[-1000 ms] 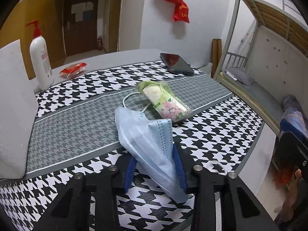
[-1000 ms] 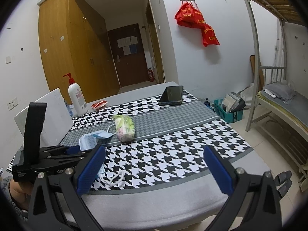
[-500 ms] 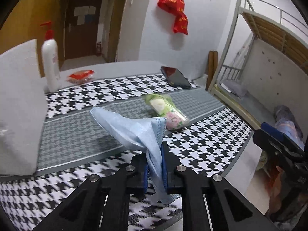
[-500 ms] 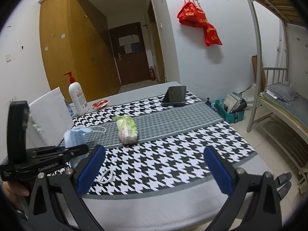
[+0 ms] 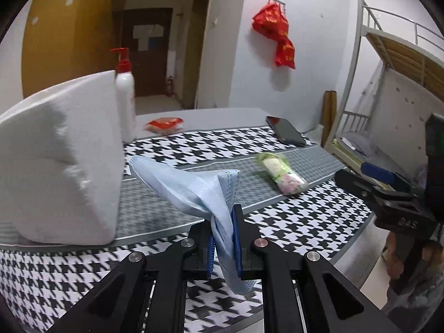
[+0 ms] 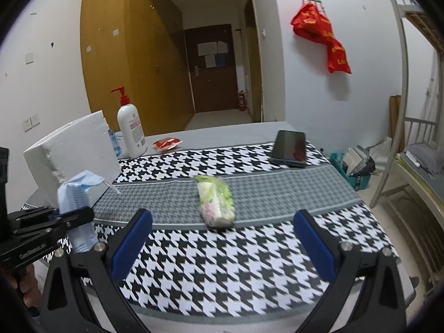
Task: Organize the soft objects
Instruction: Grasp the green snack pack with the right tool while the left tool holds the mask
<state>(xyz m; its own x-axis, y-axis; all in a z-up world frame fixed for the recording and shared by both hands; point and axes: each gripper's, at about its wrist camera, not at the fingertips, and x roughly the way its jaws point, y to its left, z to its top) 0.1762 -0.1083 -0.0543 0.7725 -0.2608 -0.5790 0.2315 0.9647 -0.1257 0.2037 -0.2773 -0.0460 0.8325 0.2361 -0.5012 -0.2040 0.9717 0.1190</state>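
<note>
My left gripper (image 5: 224, 238) is shut on a light blue face mask (image 5: 194, 188) and holds it lifted above the houndstooth tablecloth (image 5: 291, 222), beside a white foam block (image 5: 61, 161). The mask also shows in the right wrist view (image 6: 76, 194), hanging from the left gripper (image 6: 69, 217). A green and pink tissue pack (image 6: 215, 201) lies on the grey stripe; it also shows in the left wrist view (image 5: 281, 173). My right gripper (image 6: 222, 241) is open and empty, hovering over the table's front part, facing the tissue pack.
A white pump bottle with a red top (image 6: 130, 127) stands at the back left beside the foam block (image 6: 72, 152). A red packet (image 6: 166, 143) and a black phone (image 6: 290, 147) lie at the back. A bunk bed frame (image 6: 410, 144) stands to the right.
My left gripper closed on the mask, lifted it off the table and carried it left toward the foam block. My right gripper moved closer to the tissue pack.
</note>
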